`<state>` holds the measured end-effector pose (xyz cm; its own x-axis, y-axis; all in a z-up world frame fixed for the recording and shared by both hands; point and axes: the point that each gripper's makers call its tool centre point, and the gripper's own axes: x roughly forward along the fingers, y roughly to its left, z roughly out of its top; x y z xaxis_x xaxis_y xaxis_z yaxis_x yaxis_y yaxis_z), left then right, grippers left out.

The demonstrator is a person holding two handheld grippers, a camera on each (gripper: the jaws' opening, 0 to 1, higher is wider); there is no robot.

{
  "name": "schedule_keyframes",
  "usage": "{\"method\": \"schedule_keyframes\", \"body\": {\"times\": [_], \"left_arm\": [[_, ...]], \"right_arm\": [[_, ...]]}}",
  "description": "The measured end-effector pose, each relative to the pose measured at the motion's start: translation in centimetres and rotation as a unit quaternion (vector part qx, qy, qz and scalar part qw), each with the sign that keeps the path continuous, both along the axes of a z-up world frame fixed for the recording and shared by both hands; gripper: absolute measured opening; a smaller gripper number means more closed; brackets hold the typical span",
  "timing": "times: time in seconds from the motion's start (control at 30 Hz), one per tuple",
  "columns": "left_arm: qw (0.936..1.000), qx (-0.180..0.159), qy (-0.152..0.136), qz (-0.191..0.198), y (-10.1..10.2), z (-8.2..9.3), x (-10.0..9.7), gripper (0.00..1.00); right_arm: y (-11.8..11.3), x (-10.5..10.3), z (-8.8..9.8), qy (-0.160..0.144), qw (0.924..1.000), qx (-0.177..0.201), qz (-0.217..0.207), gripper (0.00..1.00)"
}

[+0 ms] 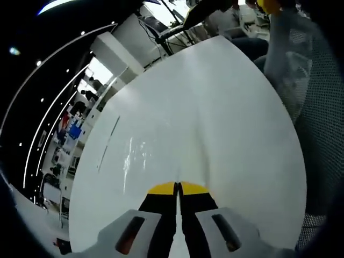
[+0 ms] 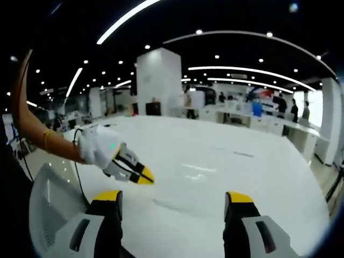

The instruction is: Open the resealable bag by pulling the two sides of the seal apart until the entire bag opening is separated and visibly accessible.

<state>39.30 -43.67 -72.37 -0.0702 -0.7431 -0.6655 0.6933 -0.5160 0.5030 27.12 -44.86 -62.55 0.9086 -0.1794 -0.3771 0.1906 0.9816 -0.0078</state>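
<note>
In the left gripper view, the left gripper [image 1: 178, 187] hangs over the white table [image 1: 204, 123] with its yellow-tipped fingers pressed together, holding nothing. In the right gripper view, the right gripper [image 2: 174, 198] has its fingers spread wide apart and empty over the table, with the left gripper to the near left, held by a gloved hand [image 2: 95, 146]. The resealable bag cannot be located in either view.
</note>
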Motion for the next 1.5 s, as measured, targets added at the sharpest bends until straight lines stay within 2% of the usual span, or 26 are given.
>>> {"method": "schedule_keyframes", "body": {"times": [0.07, 0.13, 0.2, 0.37, 0.6, 0.73, 0.8, 0.9, 1.03, 1.13, 1.2, 1.43, 1.5], "left_arm": [[0.9995, 0.021, 0.021, -0.004, 0.6, -0.3, -0.7, 0.0], [0.9992, 0.031, 0.026, -0.01, 1.3, -0.2, -1.2, 0.0], [0.9989, 0.035, 0.028, -0.013, 1.7, -0.1, -1.6, 0.0], [0.9966, 0.039, 0.072, -0.005, 2.8, 0.4, -2.6, 0.0], [0.9965, 0.036, 0.075, -0.004, 3.7, 1.1, -3.0, 0.0], [0.9967, 0.026, 0.074, -0.024, 4.1, 2.1, -3.9, 0.0], [0.9955, 0.026, 0.088, -0.023, 4.3, 2.3, -4.4, 0.0], [0.9956, 0.029, 0.08, -0.04, 4.8, 2.6, -5.1, 0.0], [0.9946, 0.026, 0.085, -0.053, 5.3, 3.3, -6.2, 0.0], [0.9932, 0.026, 0.095, -0.062, 5.5, 3.5, -7.1, 0.0], [0.9927, 0.027, 0.099, -0.064, 5.6, 3.5, -7.4, 0.0], [0.9911, 0.024, 0.105, -0.079, 5.9, 3.7, -8.9, 0.0], [0.9911, 0.026, 0.104, -0.079, 6.0, 3.6, -9.0, 0.0]], "right_arm": [[0.4, 0.3, -0.1, 0.012, 0.9997, -0.016, 0.016, 0.73], [1.0, 0.7, -0.5, 0.028, 0.9983, -0.035, 0.039, 0.71], [1.3, 1.0, -0.6, 0.033, 0.9974, -0.042, 0.049, 0.69], [2.1, 1.7, -1.0, 0.039, 0.996, -0.045, 0.067, 0.67], [3.1, 2.4, -1.9, 0.061, 0.991, -0.061, 0.103, 0.62], [3.4, 2.9, -2.7, 0.074, 0.9882, -0.064, 0.118, 0.6], [3.7, 3.1, -3.1, 0.08, 0.9863, -0.068, 0.127, 0.59], [4.3, 3.3, -3.7, 0.093, 0.9815, -0.079, 0.148, 0.57], [5.0, 3.4, -4.5, 0.116, 0.9721, -0.102, 0.176, 0.51], [5.6, 3.3, -5.1, 0.143, 0.9544, -0.152, 0.214, 0.41], [6.1, 3.4, -5.4, 0.151, 0.9471, -0.167, 0.229, 0.38], [7.2, 3.6, -5.9, 0.166, 0.936, -0.175, 0.256, 0.25], [7.1, 3.4, -6.5, 0.188, 0.924, -0.193, 0.272, 0.23]]}}
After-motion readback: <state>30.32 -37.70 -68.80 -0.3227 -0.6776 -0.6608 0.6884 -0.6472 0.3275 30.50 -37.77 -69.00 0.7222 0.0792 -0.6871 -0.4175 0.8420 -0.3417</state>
